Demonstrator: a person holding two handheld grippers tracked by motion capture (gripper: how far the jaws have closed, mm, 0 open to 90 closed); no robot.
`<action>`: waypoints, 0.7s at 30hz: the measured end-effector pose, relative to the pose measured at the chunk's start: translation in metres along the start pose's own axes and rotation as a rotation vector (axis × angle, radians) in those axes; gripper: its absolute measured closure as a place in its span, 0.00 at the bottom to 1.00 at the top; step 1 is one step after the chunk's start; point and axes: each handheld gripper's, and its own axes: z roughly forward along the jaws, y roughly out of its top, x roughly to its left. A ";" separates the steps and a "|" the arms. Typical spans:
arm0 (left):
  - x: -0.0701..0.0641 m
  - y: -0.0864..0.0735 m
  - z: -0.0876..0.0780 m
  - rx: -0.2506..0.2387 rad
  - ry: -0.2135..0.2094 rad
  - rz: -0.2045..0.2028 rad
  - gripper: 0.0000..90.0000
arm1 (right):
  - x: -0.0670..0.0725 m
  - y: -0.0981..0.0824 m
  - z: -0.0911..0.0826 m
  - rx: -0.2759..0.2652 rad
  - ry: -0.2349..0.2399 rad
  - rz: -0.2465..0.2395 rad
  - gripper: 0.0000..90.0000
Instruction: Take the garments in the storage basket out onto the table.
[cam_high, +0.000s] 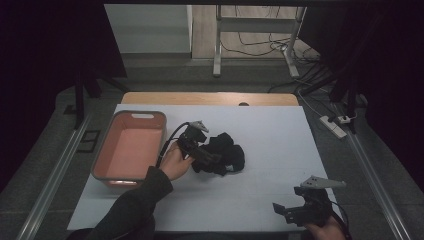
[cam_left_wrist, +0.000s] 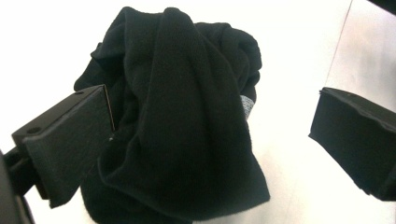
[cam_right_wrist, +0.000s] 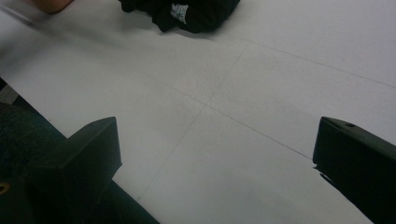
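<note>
- We see a bundle of black cloth (cam_high: 226, 152) lying near the middle of the white table cover (cam_high: 270, 135), just right of the pink bin (cam_high: 131, 145).
- Our left gripper (cam_high: 212, 160) reaches into the bundle from its left side; in the left gripper view its jaws stand wide apart, with the cloth (cam_left_wrist: 187, 121) between them, against the left jaw and clear of the right one.
- A small grey patch (cam_left_wrist: 248, 105) shows on the cloth's right edge.
- Our right gripper (cam_high: 285, 210) rests low at the near right corner of the table, well apart from the cloth, jaws spread over bare cover (cam_right_wrist: 233, 140).
- The bin holds nothing we can make out.
</note>
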 end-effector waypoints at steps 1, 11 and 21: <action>0.000 -0.001 -0.001 0.001 -0.004 0.007 0.00 | 0.000 0.000 0.000 0.000 -0.001 0.000 0.01; 0.002 -0.008 -0.007 -0.003 -0.025 0.018 0.00 | 0.001 0.000 0.000 -0.001 0.005 -0.004 0.01; -0.004 -0.011 -0.017 -0.031 -0.023 0.050 0.00 | 0.001 0.000 0.000 -0.004 0.008 -0.006 0.01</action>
